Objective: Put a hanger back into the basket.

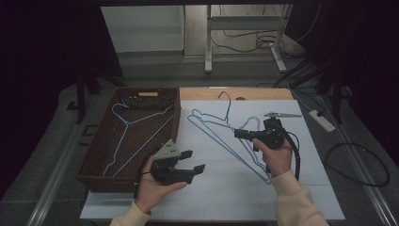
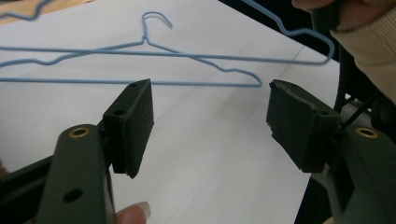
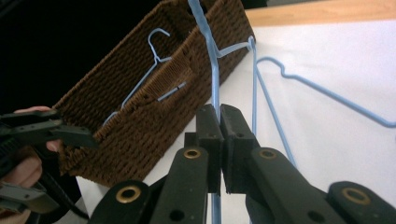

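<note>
While the right claw (image 1: 242,134) sits right of centre in the high view, it is clamped tight on a blue hanger (image 1: 221,136), the wire pinched between its pads and running up the middle of the right gripper view. That hanger slants across the white desk (image 1: 211,188), from upper centre down toward the right hand. A second hanger (image 1: 134,134) lies in the wicker basket (image 1: 94,179) at left. The left claw (image 1: 194,161) hovers low and centre-left, jaws spread wide with nothing between them, beside the basket and pointing toward the held hanger.
</note>
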The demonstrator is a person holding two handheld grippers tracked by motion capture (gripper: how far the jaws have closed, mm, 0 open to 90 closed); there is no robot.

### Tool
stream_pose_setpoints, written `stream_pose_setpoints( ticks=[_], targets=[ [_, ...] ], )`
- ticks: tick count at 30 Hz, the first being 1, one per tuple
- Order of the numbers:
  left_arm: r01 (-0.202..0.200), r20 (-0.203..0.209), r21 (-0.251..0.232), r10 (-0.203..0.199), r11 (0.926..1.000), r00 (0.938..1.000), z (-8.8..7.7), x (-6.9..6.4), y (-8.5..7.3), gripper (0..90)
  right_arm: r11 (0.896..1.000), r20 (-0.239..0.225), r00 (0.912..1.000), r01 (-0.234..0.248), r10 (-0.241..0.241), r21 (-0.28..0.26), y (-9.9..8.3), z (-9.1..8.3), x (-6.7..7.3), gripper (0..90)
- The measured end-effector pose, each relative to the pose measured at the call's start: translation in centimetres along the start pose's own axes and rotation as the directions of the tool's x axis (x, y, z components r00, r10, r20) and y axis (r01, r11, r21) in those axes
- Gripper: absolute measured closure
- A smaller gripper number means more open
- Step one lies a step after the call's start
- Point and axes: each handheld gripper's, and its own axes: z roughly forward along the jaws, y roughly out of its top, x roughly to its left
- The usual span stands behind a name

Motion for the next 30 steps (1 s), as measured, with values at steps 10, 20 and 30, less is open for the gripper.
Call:
stream_pose_setpoints(
  ticks=[10,20,30],
  targets=[
    [0.066,0.06,-0.003,-0.066,0.9978,0.996,3.5,-0.5,1.7,33.2,1.0,-0.007,0.9999,0.015,-0.015,-0.026,-1.2,0.2,0.9,87.9],
    [0.13,0.105,0.013,-0.131,0.9914,0.9858,7.4,-0.8,2.9,33.8,0.999,-0.009,0.9998,0.019,-0.019,-0.045,-1.9,0.0,1.1,87.9],
    [0.177,0.125,0.003,-0.176,0.9842,0.9764,9.5,-1.0,3.4,36.0,0.995,-0.001,0.9996,0.029,-0.029,-0.096,-2.3,0.1,1.6,87.9]
  ],
)
